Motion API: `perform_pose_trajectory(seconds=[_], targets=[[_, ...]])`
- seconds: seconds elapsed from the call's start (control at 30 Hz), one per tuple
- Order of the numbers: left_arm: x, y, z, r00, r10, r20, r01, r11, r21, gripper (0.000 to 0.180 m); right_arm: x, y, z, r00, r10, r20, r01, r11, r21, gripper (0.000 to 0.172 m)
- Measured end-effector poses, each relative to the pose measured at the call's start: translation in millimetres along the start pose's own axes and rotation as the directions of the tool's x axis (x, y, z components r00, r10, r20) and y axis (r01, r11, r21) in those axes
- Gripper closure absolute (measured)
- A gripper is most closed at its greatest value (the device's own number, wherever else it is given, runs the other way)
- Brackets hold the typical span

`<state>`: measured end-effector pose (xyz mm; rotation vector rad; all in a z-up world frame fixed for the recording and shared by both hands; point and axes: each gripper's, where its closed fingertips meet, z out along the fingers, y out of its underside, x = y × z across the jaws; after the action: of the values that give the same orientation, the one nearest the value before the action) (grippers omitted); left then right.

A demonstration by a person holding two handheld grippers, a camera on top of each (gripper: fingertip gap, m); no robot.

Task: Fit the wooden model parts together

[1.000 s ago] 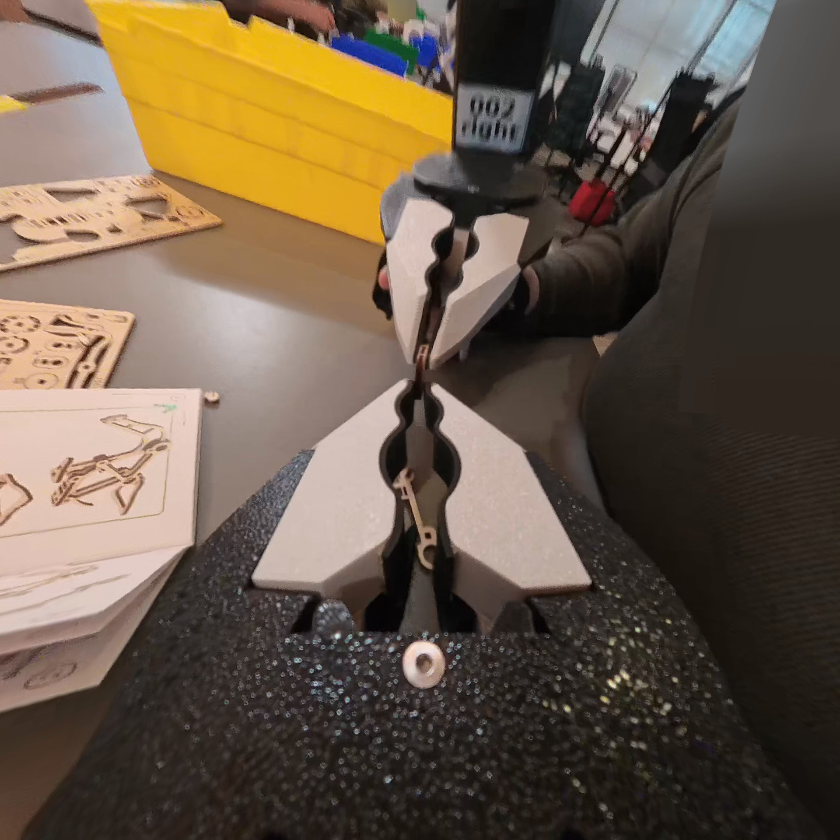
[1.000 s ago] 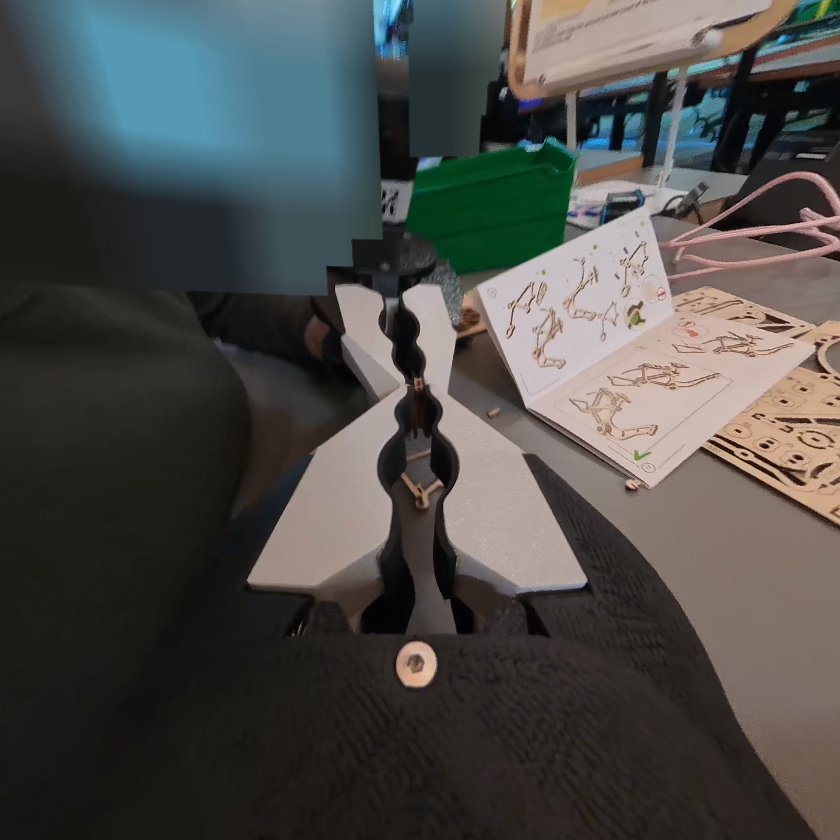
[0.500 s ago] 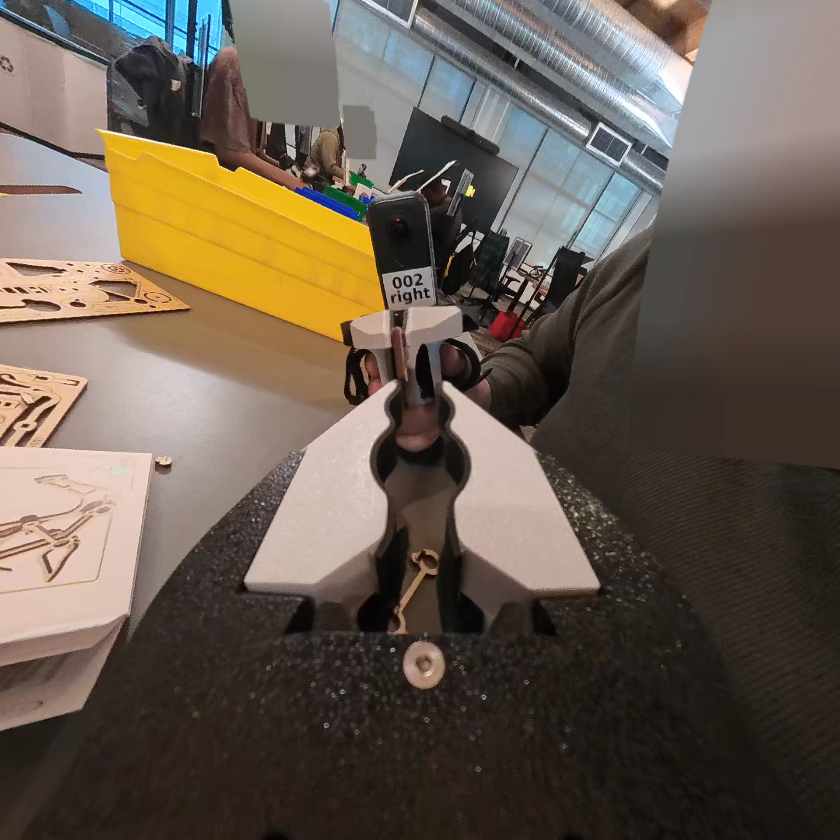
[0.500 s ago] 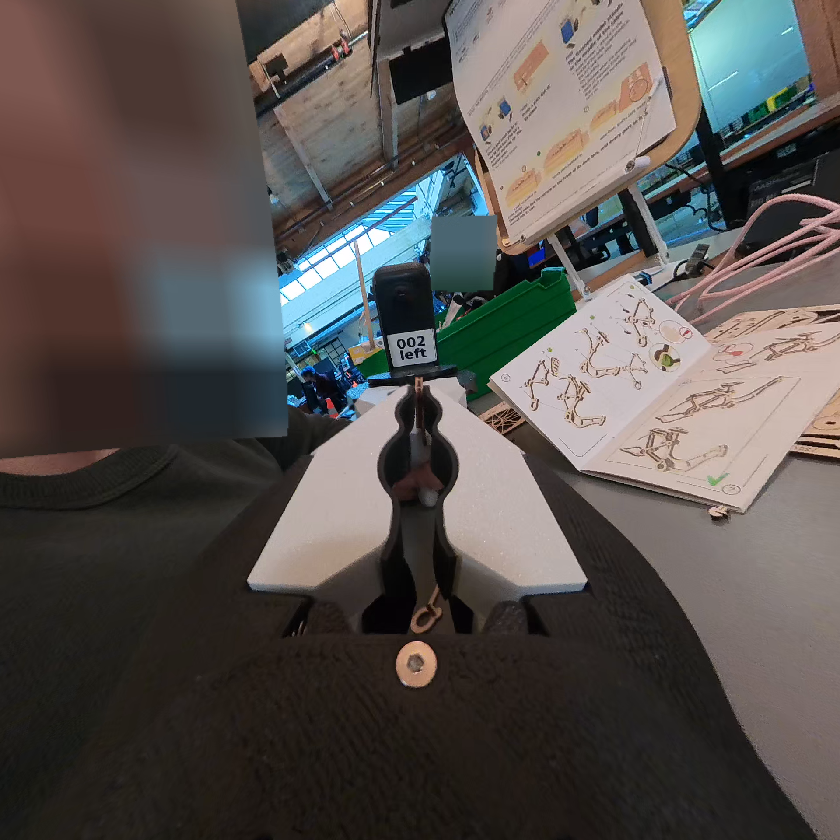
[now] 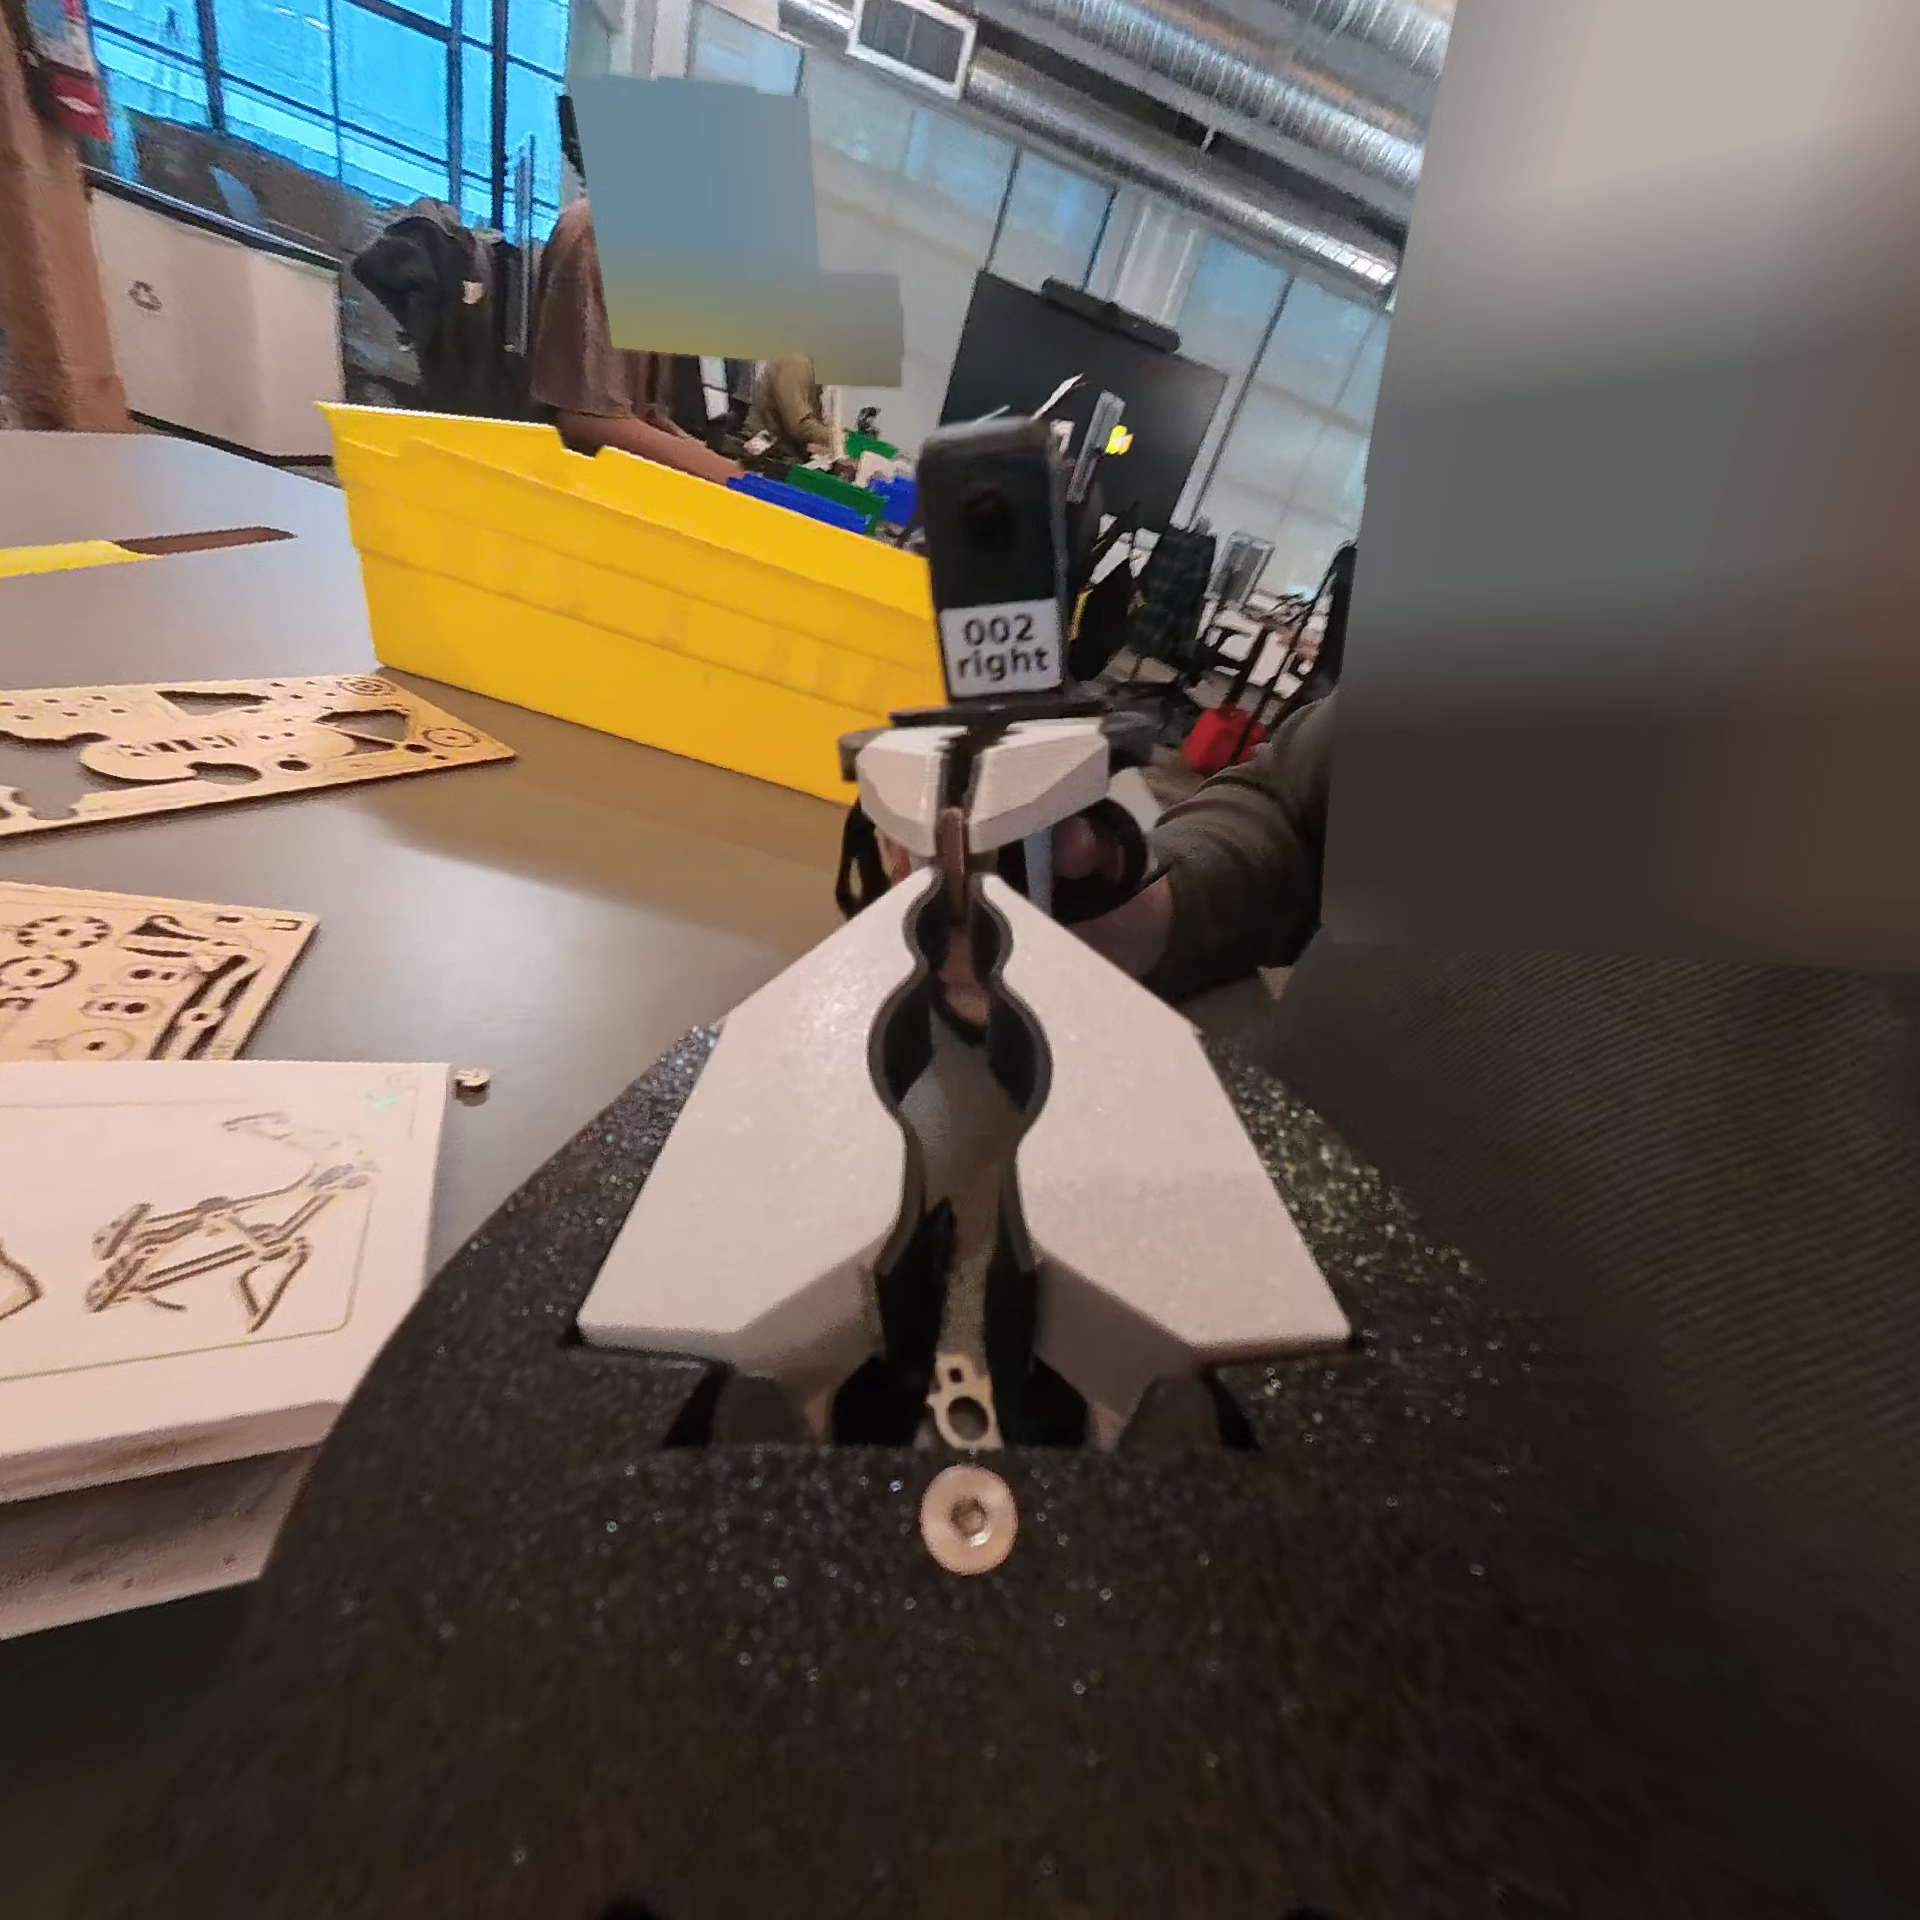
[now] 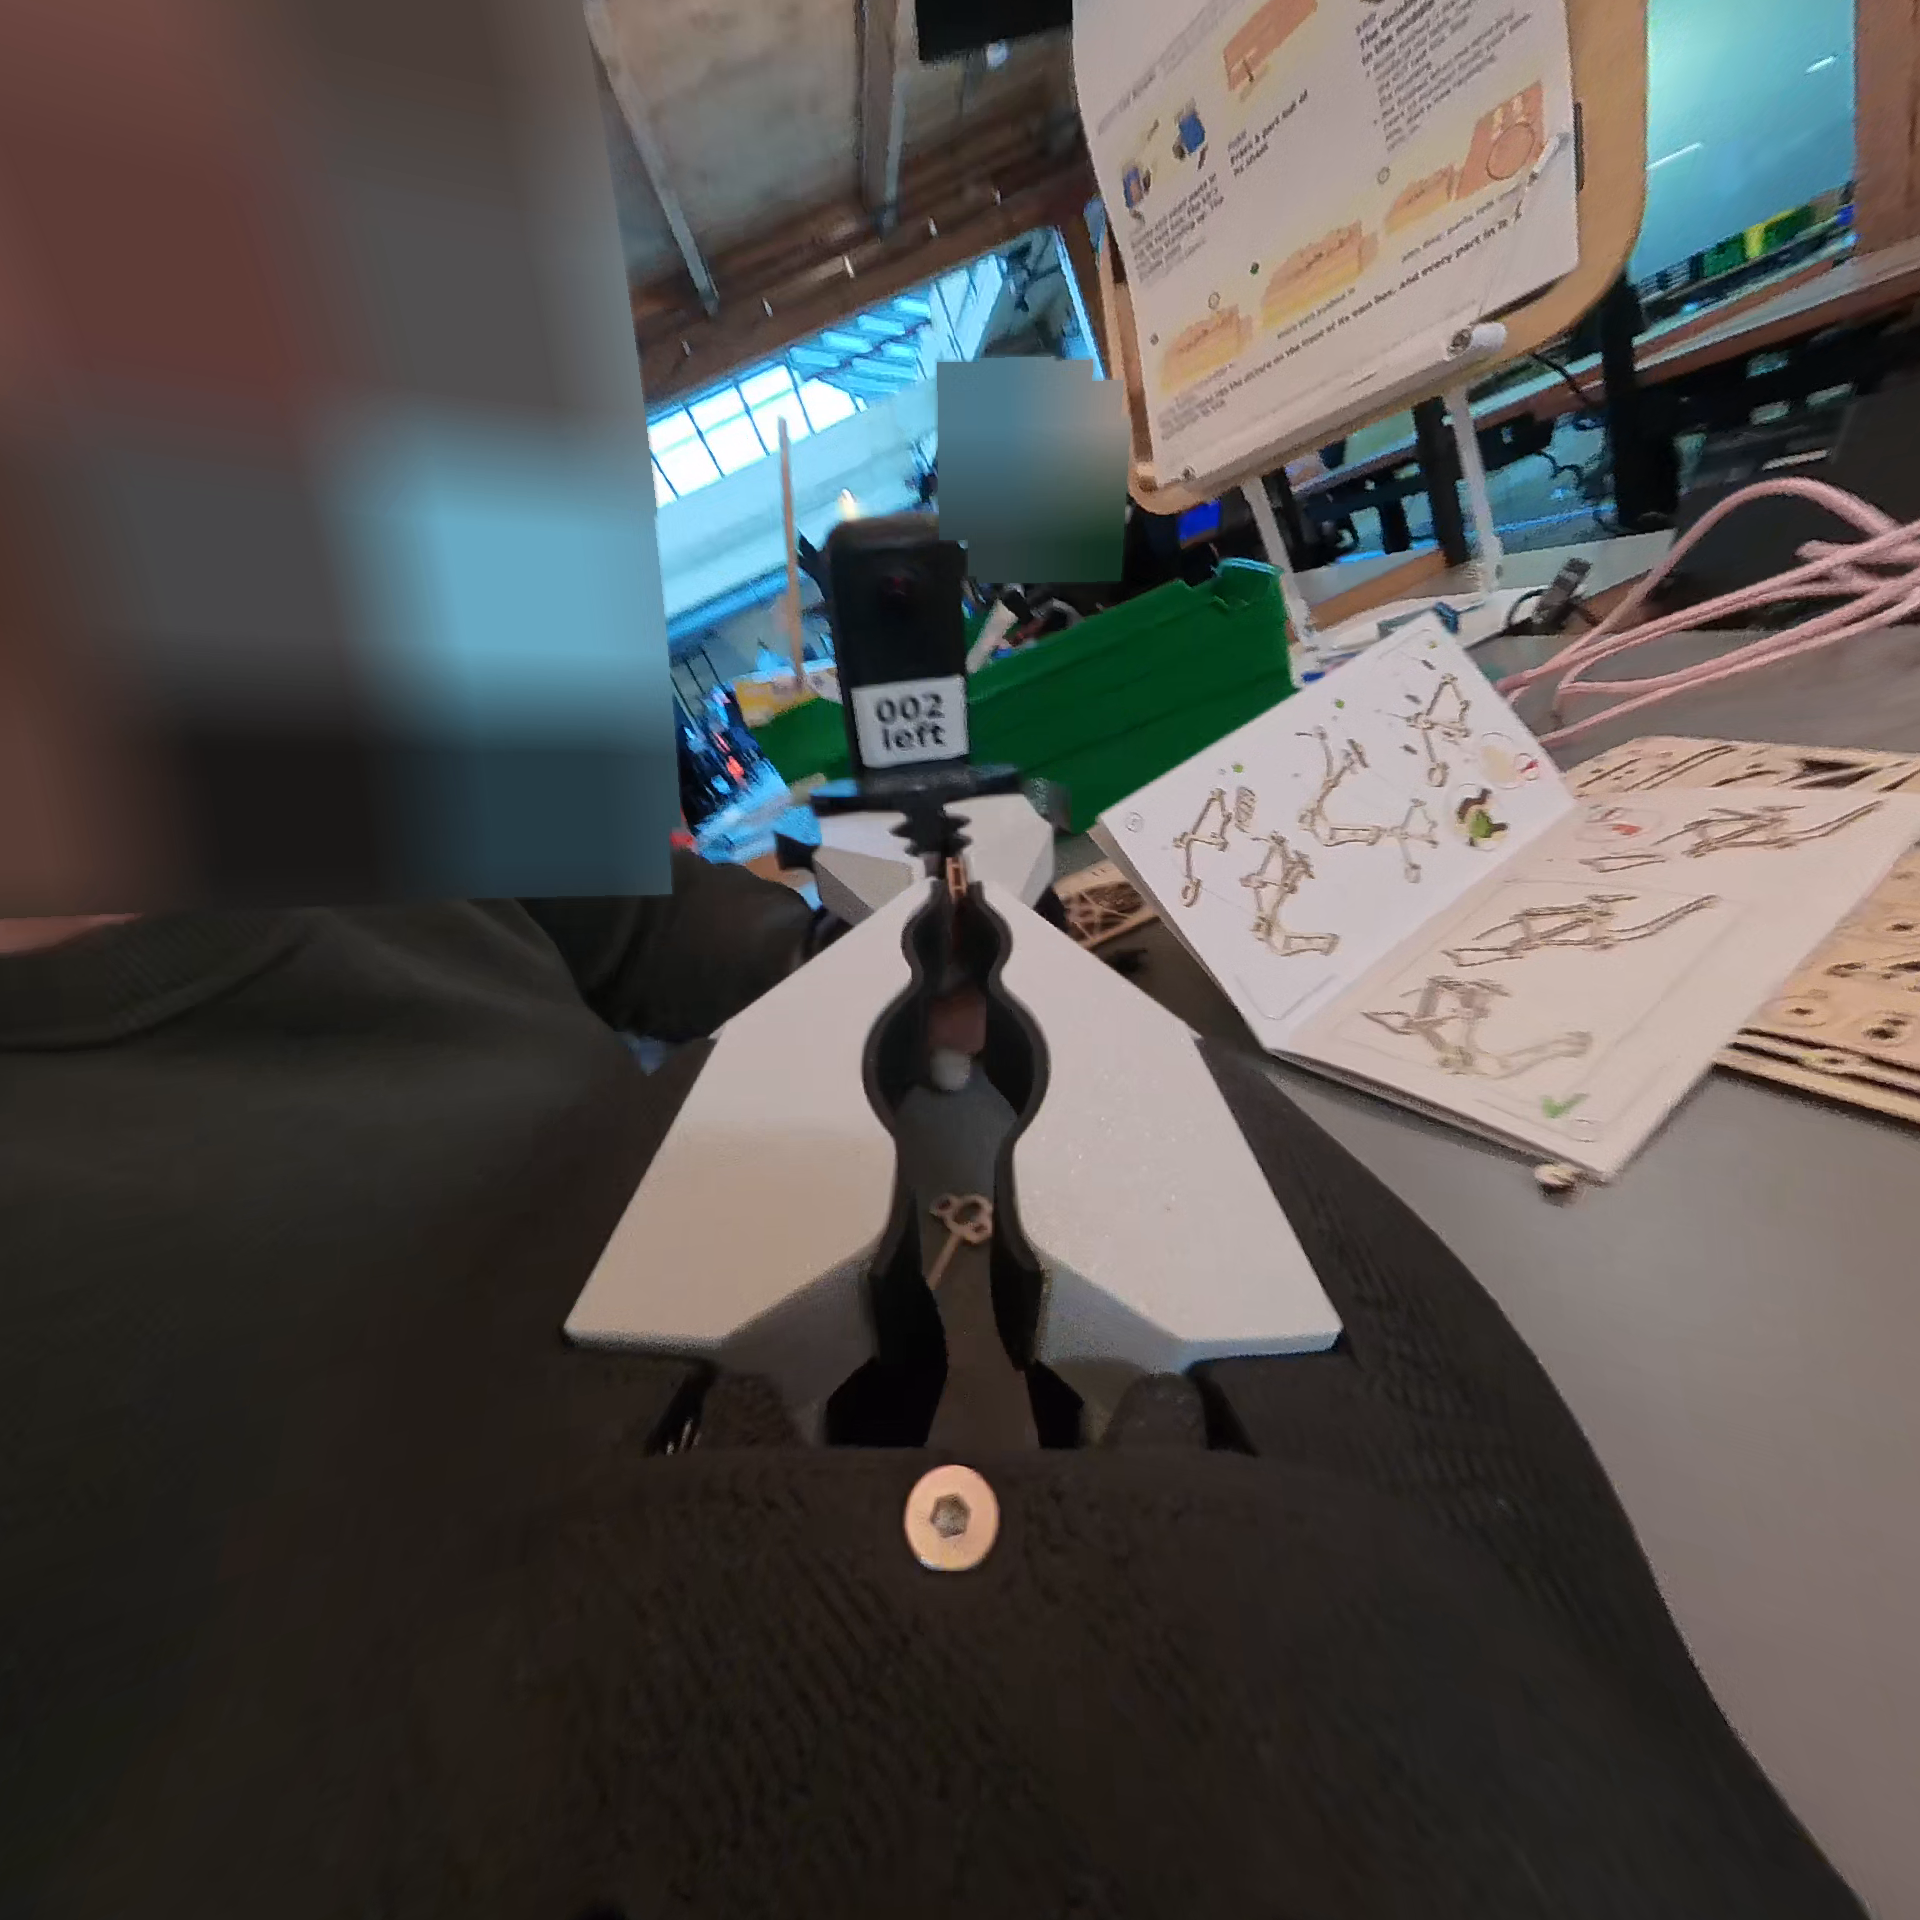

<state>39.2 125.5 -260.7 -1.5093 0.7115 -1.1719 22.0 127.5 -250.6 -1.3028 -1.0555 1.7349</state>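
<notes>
The left gripper is showing matt, finely grained grey plastic fingers on a rough, speckled black housing with a shiny metal screw. Laser-cut wooden sheets are lying matt beside a smooth paper booklet and a glossy yellow plastic bin.

We look along the left gripper from its wrist camera, close behind the fingers, facing the right gripper with the yellow bin beyond. The right wrist camera faces back the opposite way, low over its own fingers, towards the left unit and the green bin. Both views share the instruction booklet (seen from opposite sides) and the grey table.
</notes>
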Motion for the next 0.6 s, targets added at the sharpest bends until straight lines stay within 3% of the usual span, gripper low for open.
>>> perform_pose_trajectory(seconds=[0.33,0.43,0.6], targets=[[-15,27,0,0.991,0.025,0.132,0.007,0.972,-0.236,0.18,18,26,-7,0.946,-0.314,-0.08,0.273,0.905,-0.326,0.169],[-15,32,1,0.981,0.114,0.158,-0.063,0.954,-0.293,0.179,17,31,-9,0.959,-0.28,-0.052,0.243,0.901,-0.359,0.169],[-18,40,0,0.972,0.138,0.192,-0.068,0.941,-0.333,0.179,21,38,-10,0.963,-0.261,-0.074,0.212,0.895,-0.392,0.169]])
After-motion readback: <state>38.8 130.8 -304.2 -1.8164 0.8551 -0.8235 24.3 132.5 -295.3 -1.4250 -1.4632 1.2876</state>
